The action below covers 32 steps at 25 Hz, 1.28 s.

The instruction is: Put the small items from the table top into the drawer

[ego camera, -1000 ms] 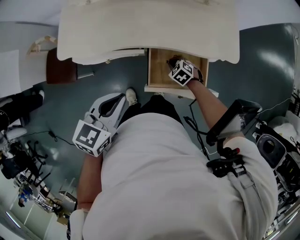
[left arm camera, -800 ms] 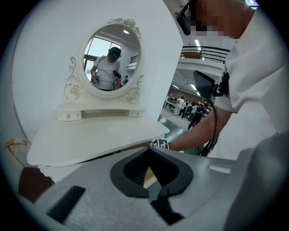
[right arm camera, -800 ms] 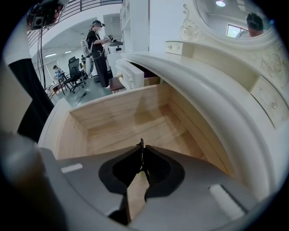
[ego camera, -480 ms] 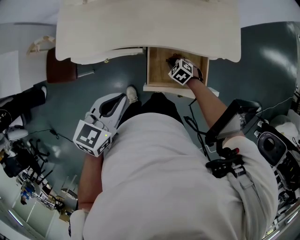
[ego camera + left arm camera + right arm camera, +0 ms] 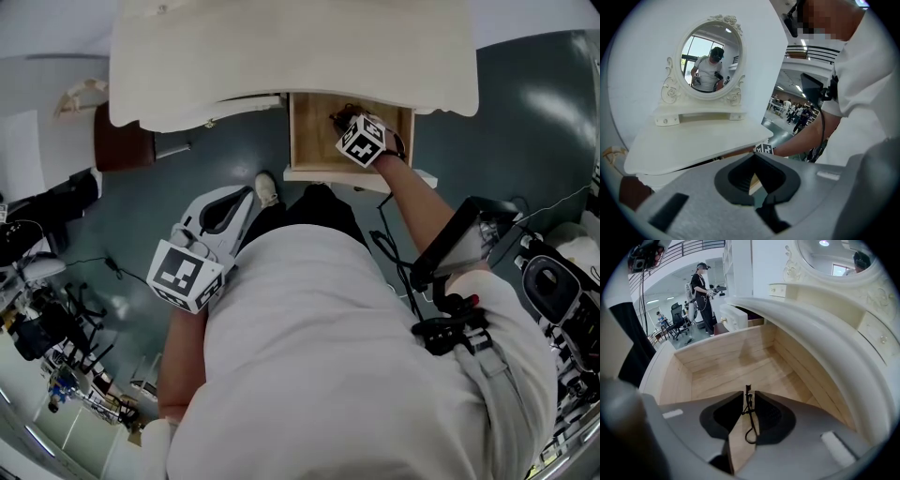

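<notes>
The person's left arm is bent at the side. It holds the left hand-held gripper [image 5: 754, 155] low over the floor, short of the table [image 5: 281, 56], with its nose aimed up at the table edge and the oval mirror [image 5: 710, 61]. Its jaws are pressed together at the tips, with nothing between them.

The right arm reaches straight forward, and the right hand-held gripper [image 5: 749, 393] sits inside the open wooden drawer [image 5: 722, 371] under the table's right part. It points toward the drawer's back wall, and its jaws are opening. Between them is a thin black wire-like item [image 5: 748, 405], narrower than the gap. The item's long axis runs along the jaws, with the looped end nearest the camera and the small squared end toward the drawer's back. Whether it rests on the drawer floor cannot be made out.
</notes>
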Each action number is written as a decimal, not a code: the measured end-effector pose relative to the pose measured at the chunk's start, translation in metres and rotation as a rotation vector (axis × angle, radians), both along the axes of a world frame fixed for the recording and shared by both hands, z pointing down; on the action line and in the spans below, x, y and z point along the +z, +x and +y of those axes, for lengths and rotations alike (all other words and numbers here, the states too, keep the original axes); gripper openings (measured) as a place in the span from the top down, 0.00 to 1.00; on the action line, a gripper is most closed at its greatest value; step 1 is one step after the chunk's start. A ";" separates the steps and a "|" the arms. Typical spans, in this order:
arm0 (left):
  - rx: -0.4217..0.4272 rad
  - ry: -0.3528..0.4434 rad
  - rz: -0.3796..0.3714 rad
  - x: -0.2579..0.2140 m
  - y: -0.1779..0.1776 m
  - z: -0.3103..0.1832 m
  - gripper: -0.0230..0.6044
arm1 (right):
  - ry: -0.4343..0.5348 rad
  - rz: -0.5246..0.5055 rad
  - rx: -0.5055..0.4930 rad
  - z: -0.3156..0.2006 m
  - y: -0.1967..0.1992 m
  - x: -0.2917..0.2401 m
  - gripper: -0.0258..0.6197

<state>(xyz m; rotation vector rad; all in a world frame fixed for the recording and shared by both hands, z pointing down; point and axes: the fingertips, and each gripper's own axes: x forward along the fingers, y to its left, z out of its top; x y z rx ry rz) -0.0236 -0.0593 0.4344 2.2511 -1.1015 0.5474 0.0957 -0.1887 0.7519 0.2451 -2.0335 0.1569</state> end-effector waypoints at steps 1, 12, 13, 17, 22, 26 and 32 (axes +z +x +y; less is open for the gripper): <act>0.005 0.001 0.001 0.001 0.000 -0.001 0.97 | 0.002 -0.003 0.004 0.000 0.000 -0.001 0.84; 0.075 0.044 0.034 0.005 0.007 -0.008 0.97 | 0.050 -0.032 0.078 -0.003 0.015 -0.030 0.87; 0.084 0.053 0.037 0.000 0.007 -0.005 0.96 | 0.058 -0.035 0.088 0.000 0.016 -0.038 0.88; 0.114 0.087 0.048 -0.016 0.000 0.008 0.96 | 0.089 -0.048 0.134 0.014 0.017 -0.069 0.92; 0.148 0.120 0.064 -0.019 -0.014 0.019 0.97 | 0.108 -0.051 0.192 0.030 0.016 -0.086 0.96; 0.165 0.145 0.078 -0.024 -0.026 0.030 0.96 | 0.104 -0.046 0.236 0.050 0.016 -0.099 0.96; 0.187 0.172 0.098 -0.030 -0.047 0.048 0.96 | 0.107 -0.064 0.306 0.081 0.008 -0.129 0.96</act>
